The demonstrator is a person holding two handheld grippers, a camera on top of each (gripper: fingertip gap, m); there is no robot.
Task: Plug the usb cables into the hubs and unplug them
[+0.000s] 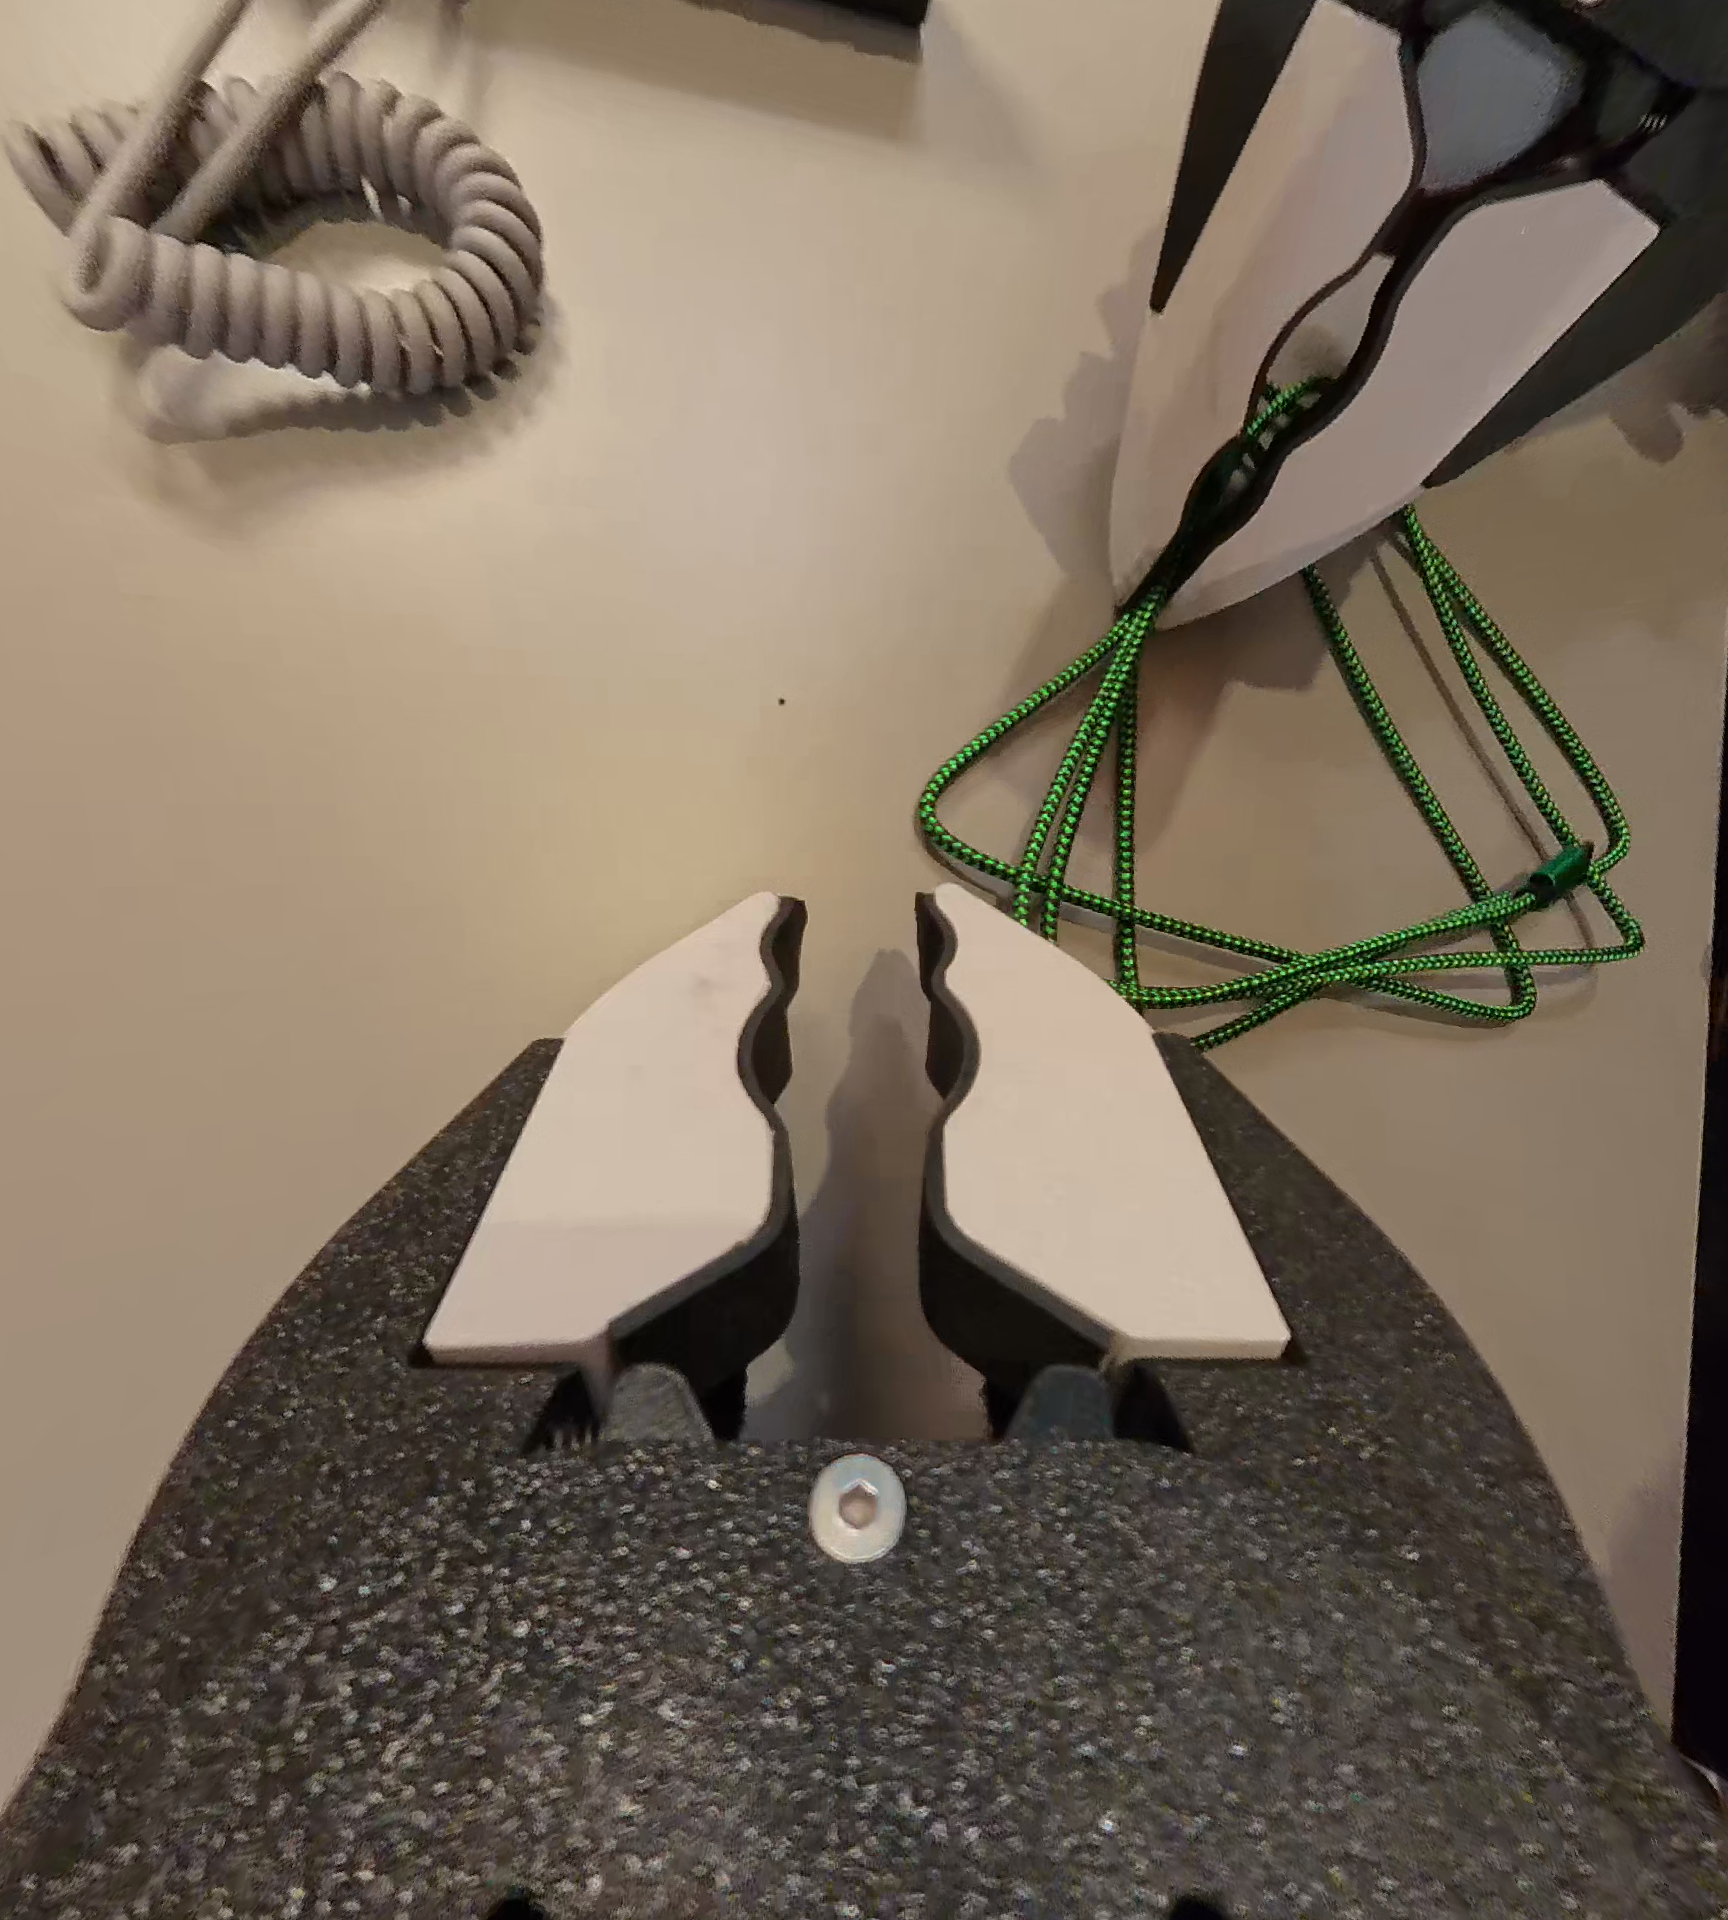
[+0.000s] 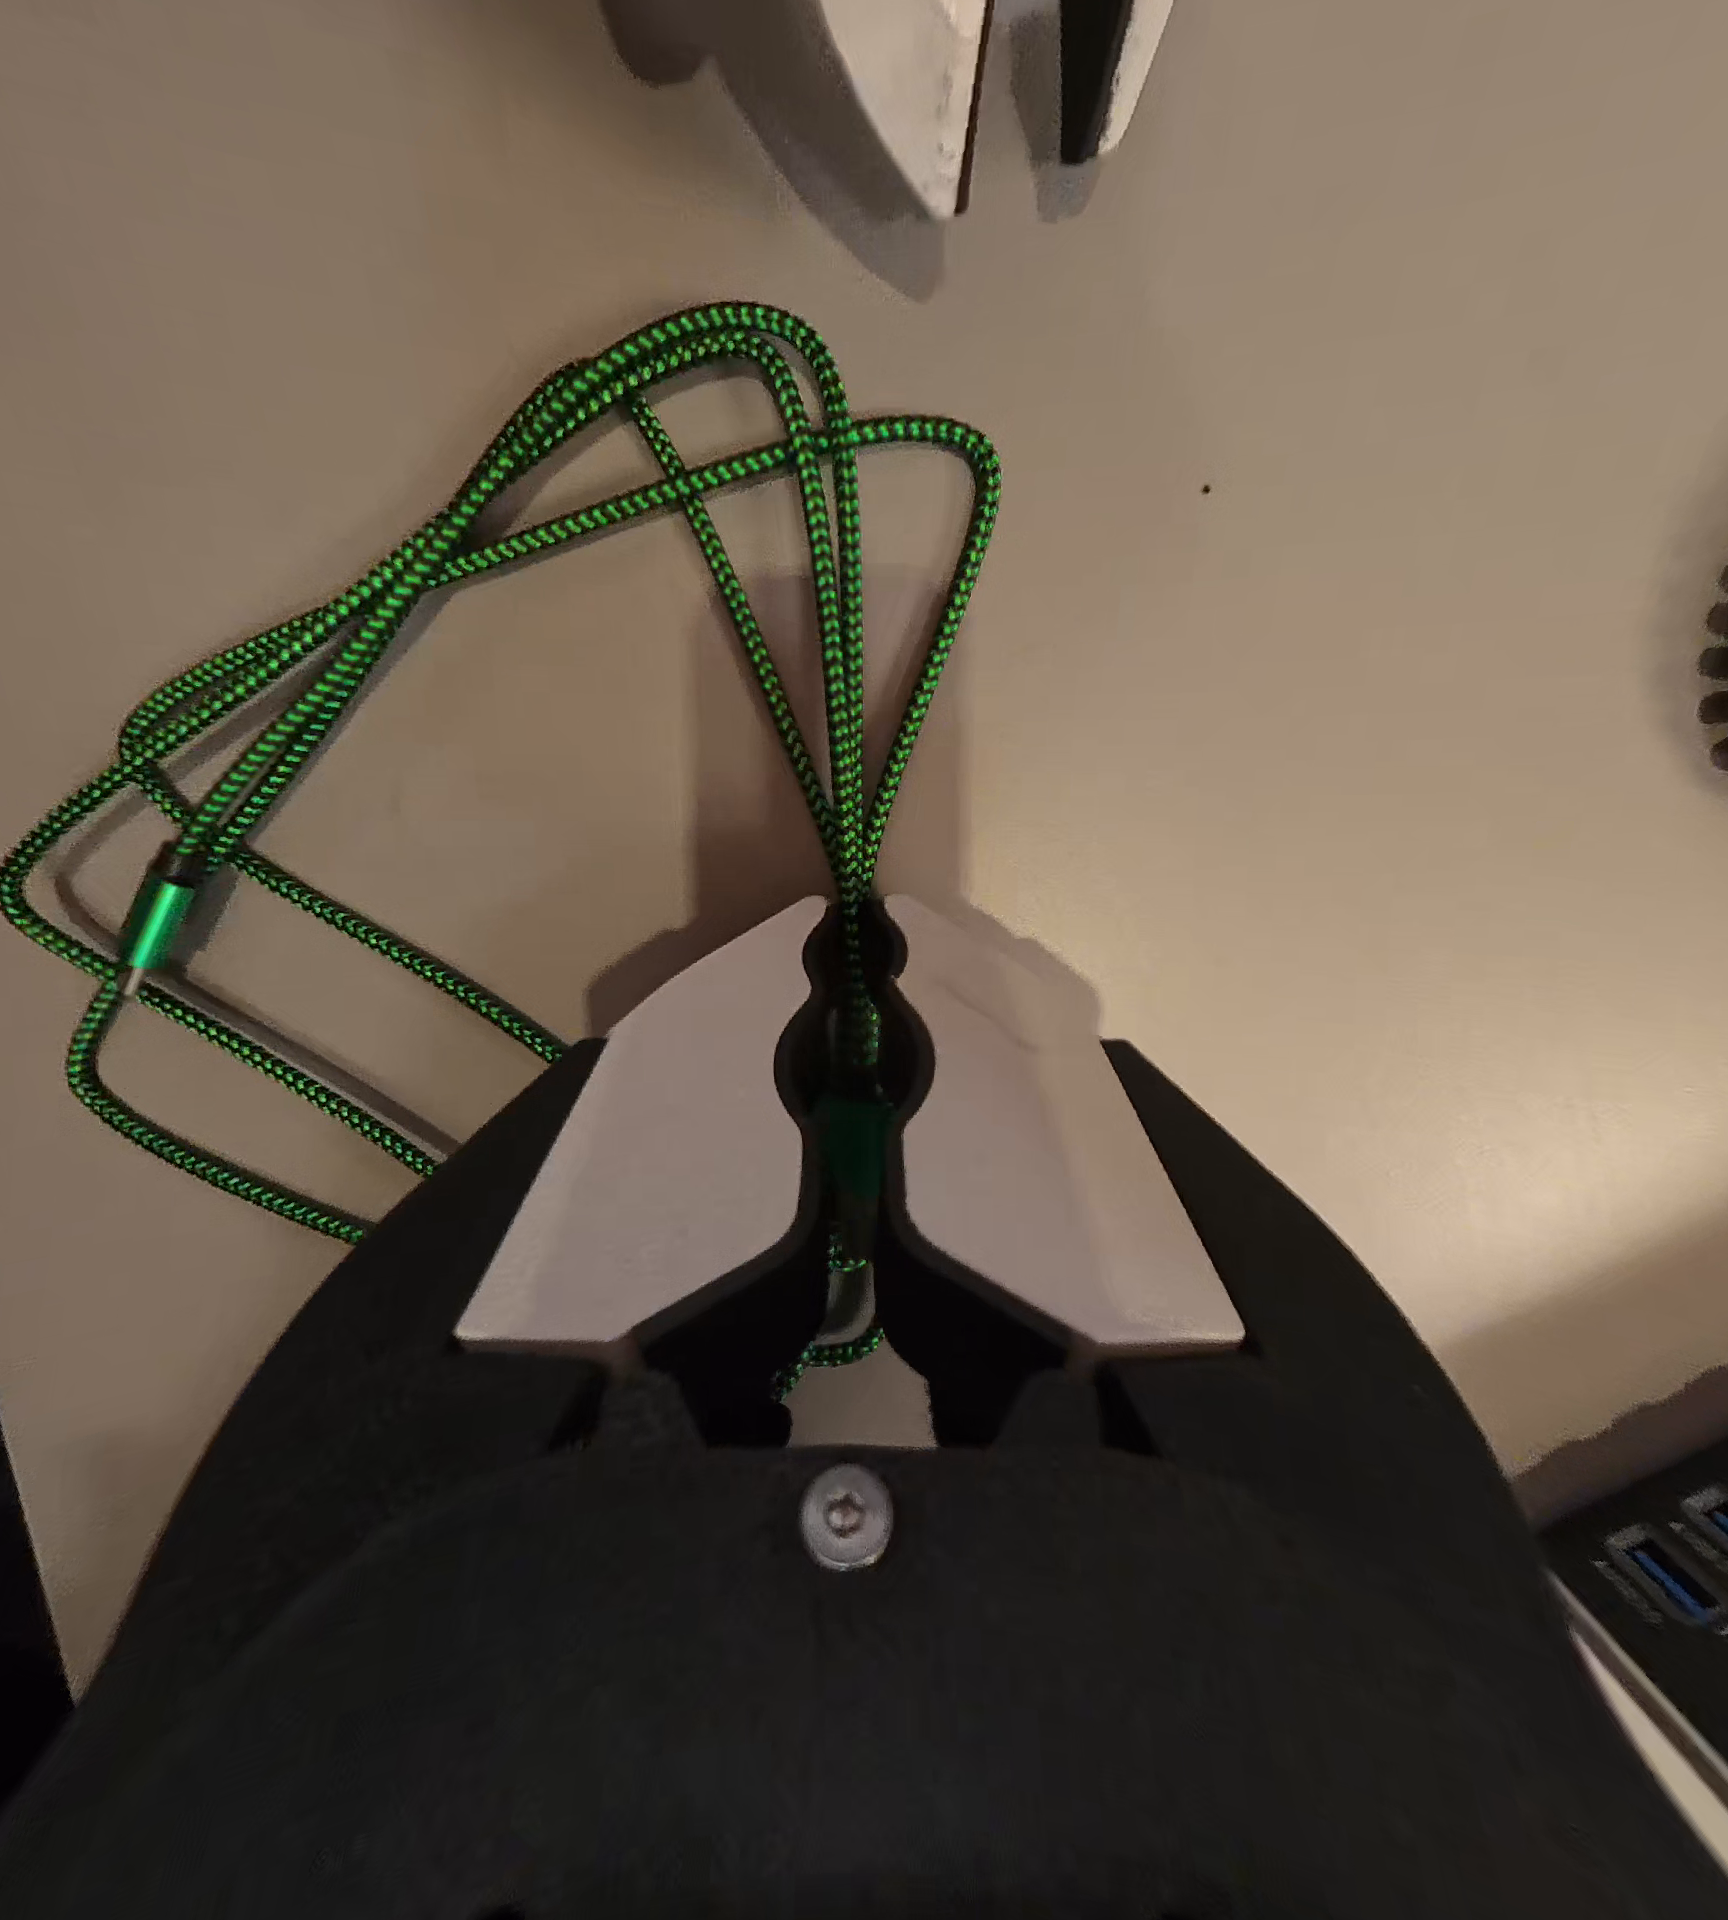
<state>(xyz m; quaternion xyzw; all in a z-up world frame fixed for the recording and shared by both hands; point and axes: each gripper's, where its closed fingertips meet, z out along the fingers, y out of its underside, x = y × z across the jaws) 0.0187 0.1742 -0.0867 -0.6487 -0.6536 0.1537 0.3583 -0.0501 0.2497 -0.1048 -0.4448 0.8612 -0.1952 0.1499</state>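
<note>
The green braided USB cable (image 2: pixel 569 540) lies in loose loops on the beige tabletop (image 2: pixel 1359 727), several strands bunched and pinched between the closed fingers of the right gripper (image 2: pixel 865 920), with a green connector shell seemingly caught in the same pinch. A second green metal plug (image 2: pixel 159 920) rests free at the loops' left edge. The cable looks light, limp and tangle-prone; the rigid plug shell is likely the better hold. Beyond the loops, the left gripper (image 1: pixel 860 914) hovers empty, fingers apart. A black hub with blue ports (image 2: pixel 1712 1548) sits behind the cable, lower right; a grey coiled cord (image 1: pixel 320 270) lies well apart.
</note>
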